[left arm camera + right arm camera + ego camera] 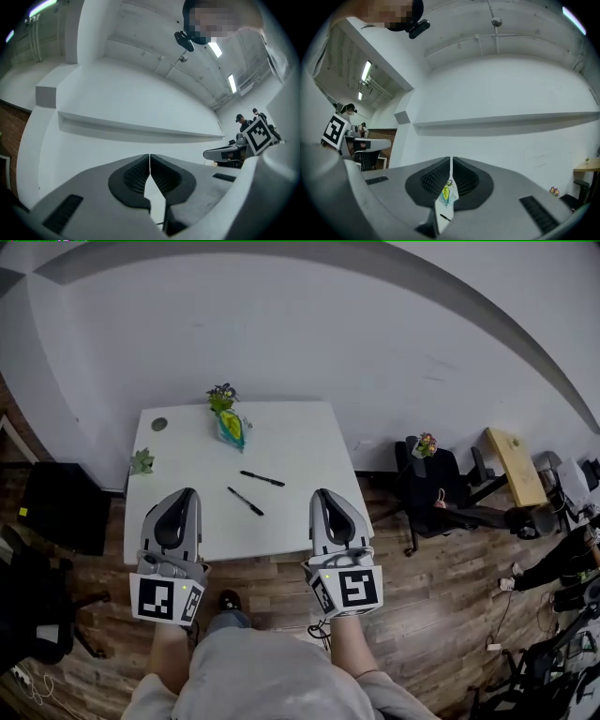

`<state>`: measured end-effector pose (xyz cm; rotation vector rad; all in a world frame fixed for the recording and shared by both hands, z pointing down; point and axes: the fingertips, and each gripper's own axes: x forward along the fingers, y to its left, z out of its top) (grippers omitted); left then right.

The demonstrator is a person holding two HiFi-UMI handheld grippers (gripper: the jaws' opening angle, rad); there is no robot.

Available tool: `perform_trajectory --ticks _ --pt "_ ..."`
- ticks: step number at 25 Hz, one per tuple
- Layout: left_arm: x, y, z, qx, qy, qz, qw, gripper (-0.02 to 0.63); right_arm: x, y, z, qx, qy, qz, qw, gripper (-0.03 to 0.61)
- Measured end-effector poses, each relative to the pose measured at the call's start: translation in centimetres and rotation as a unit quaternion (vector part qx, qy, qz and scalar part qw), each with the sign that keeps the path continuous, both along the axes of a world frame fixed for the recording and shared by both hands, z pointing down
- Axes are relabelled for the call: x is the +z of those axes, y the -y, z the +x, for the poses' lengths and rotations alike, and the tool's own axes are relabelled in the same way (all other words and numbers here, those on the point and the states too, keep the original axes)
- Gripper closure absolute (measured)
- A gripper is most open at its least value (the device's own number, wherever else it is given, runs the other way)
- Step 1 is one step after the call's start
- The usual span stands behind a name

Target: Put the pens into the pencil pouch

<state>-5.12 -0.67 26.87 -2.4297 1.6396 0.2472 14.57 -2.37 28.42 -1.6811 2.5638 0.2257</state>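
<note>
Head view: the nearer pen (245, 501) and farther pen (262, 478) lie mid-table (300, 442), with the pencil pouch (230, 427) at their 11 o'clock. The left gripper (185, 495) and right gripper (322, 495) hover at 7 and 5 o'clock.

Left gripper view: its jaws are clenched and empty.

Right gripper view: its jaws are clenched and empty, with the pouch showing beyond them.

This looks like the approach step. The next move calls for opening the jaws over a pen.
</note>
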Motion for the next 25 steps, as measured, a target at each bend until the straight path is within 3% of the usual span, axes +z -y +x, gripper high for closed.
perform_trajectory --ticks 13,25 --pt "-0.1 10.5 -5.0 0.04 0.012 0.002 0.9991 0.586 -0.3 9.3 -5.5 0.033 0.005 0.005 0.999 0.541" --pt "2.3 15.8 -6.3 0.08 0.025 -0.02 0.9963 0.586 1.7 12.5 -8.0 0.055 -0.011 -0.022 0.998 0.541"
